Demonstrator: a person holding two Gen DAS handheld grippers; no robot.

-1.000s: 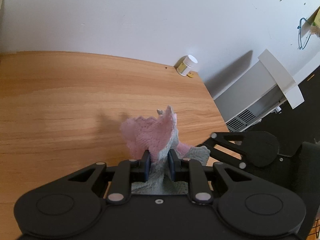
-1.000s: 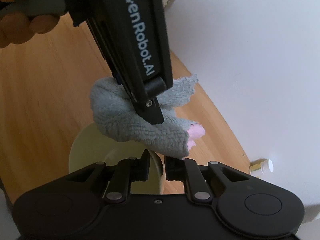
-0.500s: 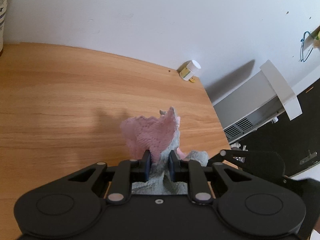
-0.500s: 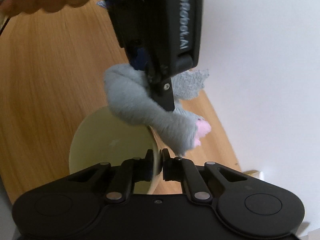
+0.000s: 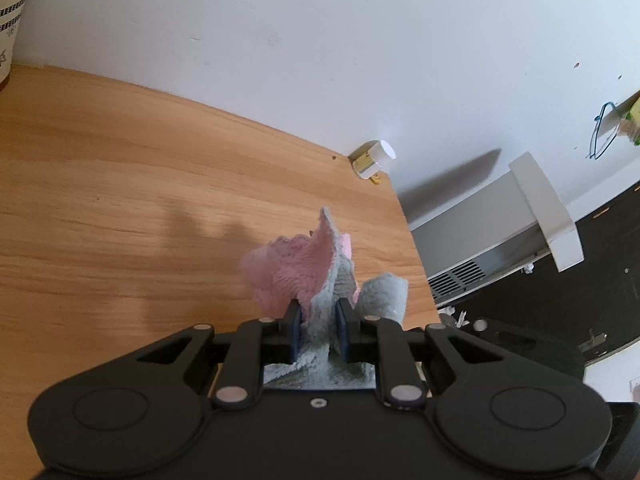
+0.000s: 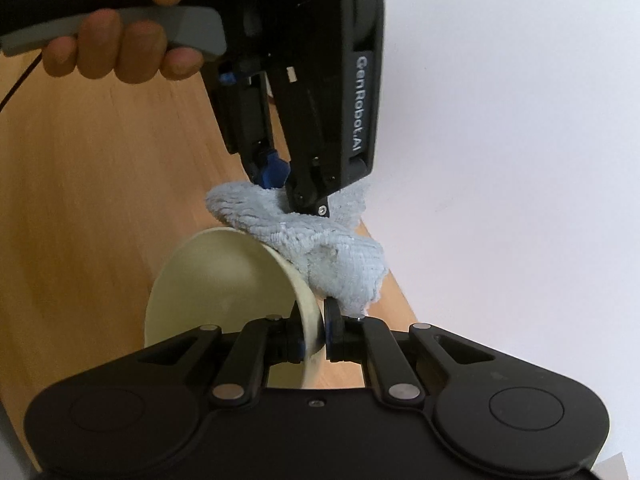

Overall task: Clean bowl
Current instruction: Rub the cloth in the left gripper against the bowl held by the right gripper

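Note:
A pale cream bowl (image 6: pixel 224 280) is tilted on its side above the wooden table, its rim pinched between the pads of my right gripper (image 6: pixel 314 338), which is shut on it. A grey and pink cloth (image 5: pixel 320 280) is bunched between the pads of my left gripper (image 5: pixel 318 328), shut on it. In the right wrist view the left gripper (image 6: pixel 288 188) comes down from above, held by a hand (image 6: pixel 120 48), and the grey cloth (image 6: pixel 316 244) hangs over the bowl's upper rim and outer side.
The wooden table (image 5: pixel 120 208) runs to a white wall. A small white-capped jar (image 5: pixel 374 158) stands at the table's far corner by the wall. A patterned cup (image 5: pixel 12 12) is at the far left. A grey radiator (image 5: pixel 500 240) and dark floor lie right of the table edge.
The right gripper closed on the bowl's rim and lifted the bowl, tipping it onto its side. The left gripper with the cloth shifted so the cloth now lies against the bowl's rim.

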